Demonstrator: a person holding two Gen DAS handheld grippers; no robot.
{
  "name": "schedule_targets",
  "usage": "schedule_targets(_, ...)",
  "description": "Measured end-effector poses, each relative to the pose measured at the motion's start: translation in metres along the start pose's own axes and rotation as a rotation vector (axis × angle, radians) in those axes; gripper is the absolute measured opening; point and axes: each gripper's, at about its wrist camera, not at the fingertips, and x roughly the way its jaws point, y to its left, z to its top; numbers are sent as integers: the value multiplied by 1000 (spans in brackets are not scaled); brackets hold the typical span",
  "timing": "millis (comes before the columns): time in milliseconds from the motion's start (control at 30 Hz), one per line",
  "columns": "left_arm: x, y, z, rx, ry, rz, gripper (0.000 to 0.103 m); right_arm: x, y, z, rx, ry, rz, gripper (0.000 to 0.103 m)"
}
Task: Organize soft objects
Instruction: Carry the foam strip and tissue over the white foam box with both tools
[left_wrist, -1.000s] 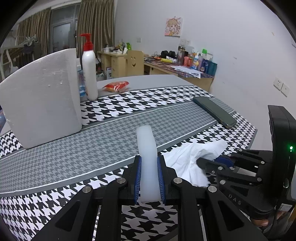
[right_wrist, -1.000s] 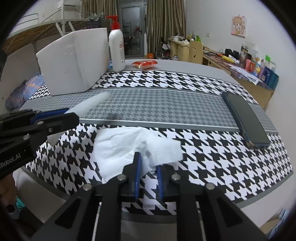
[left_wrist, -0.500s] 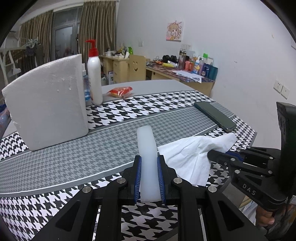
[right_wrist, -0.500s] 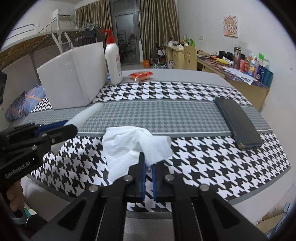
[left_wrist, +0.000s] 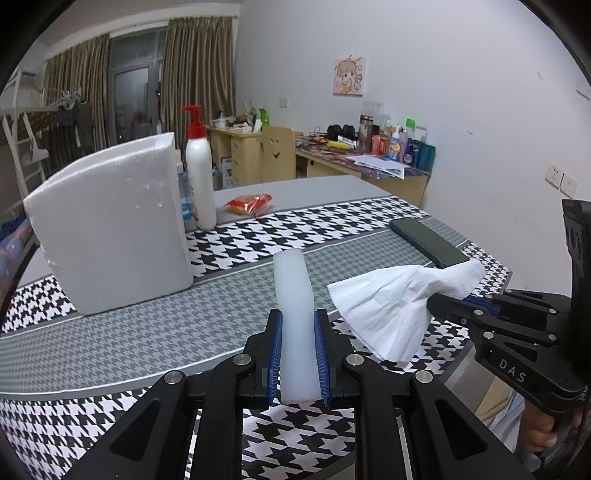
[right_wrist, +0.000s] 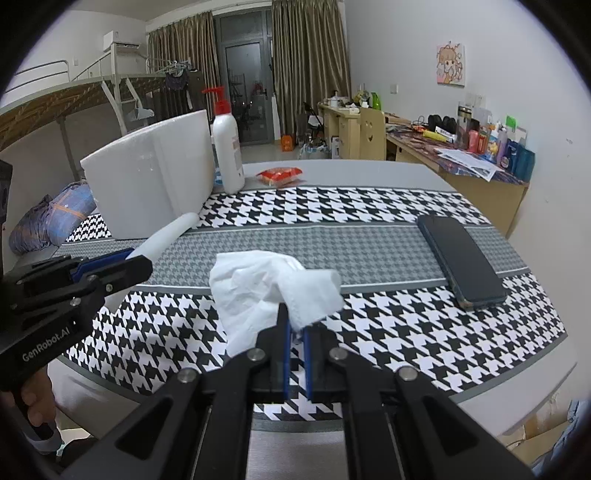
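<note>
My left gripper (left_wrist: 298, 325) is shut on a white translucent foam strip (left_wrist: 293, 295) that sticks out forward above the table; the strip also shows in the right wrist view (right_wrist: 166, 238). My right gripper (right_wrist: 295, 325) is shut on a crumpled white tissue (right_wrist: 266, 291) and holds it lifted off the houndstooth tablecloth (right_wrist: 369, 214). In the left wrist view the tissue (left_wrist: 391, 299) hangs from the right gripper (left_wrist: 448, 304), just right of the strip.
A large white foam block (left_wrist: 110, 229) stands at the left, with a white pump bottle (left_wrist: 199, 181) behind it. A red snack packet (left_wrist: 249, 203) lies farther back. A dark phone (right_wrist: 461, 258) lies on the right. The table's near edge is close below both grippers.
My right gripper closed on the tissue and lifted it off the cloth. Both grippers rose and drew back a little; the left still holds the strip.
</note>
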Motion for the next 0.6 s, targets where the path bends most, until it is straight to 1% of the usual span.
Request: schedule_targets(600, -22, 5, 15, 26, -71, 34, 18, -17, 7, 15, -4, -62, 9, 8)
